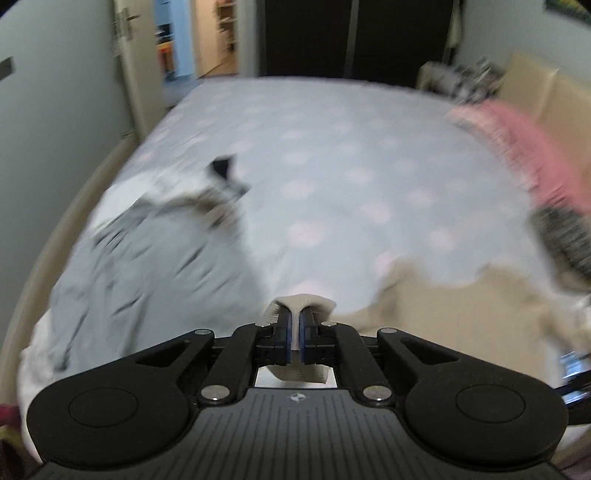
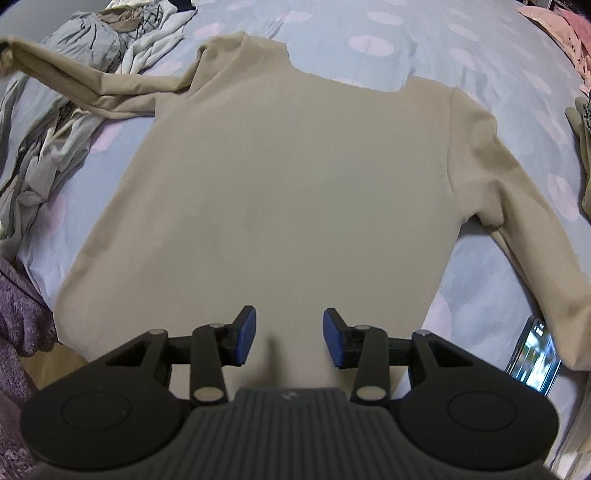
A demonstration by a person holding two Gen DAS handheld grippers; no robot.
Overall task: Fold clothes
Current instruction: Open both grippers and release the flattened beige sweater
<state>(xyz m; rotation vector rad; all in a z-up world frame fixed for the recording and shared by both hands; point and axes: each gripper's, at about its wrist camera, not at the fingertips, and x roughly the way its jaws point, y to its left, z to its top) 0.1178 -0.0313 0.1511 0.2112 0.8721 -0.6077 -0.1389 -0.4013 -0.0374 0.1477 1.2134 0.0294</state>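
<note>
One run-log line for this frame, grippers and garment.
left gripper: shut on beige sleeve cuff | right gripper: open above beige turtleneck sweater | sweater flat on bed sheet

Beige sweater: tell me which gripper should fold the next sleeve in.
Left. The left gripper is already shut on the cuff of the beige sweater. The right gripper hangs open over the hem, holding nothing.

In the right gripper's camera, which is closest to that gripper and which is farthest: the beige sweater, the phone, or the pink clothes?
1. Beige sweater: right under the open right gripper, spread flat on the bed.
2. Phone: off to the right, beside the sweater's sleeve.
3. Pink clothes: far away at the top right corner of the bed.
</note>
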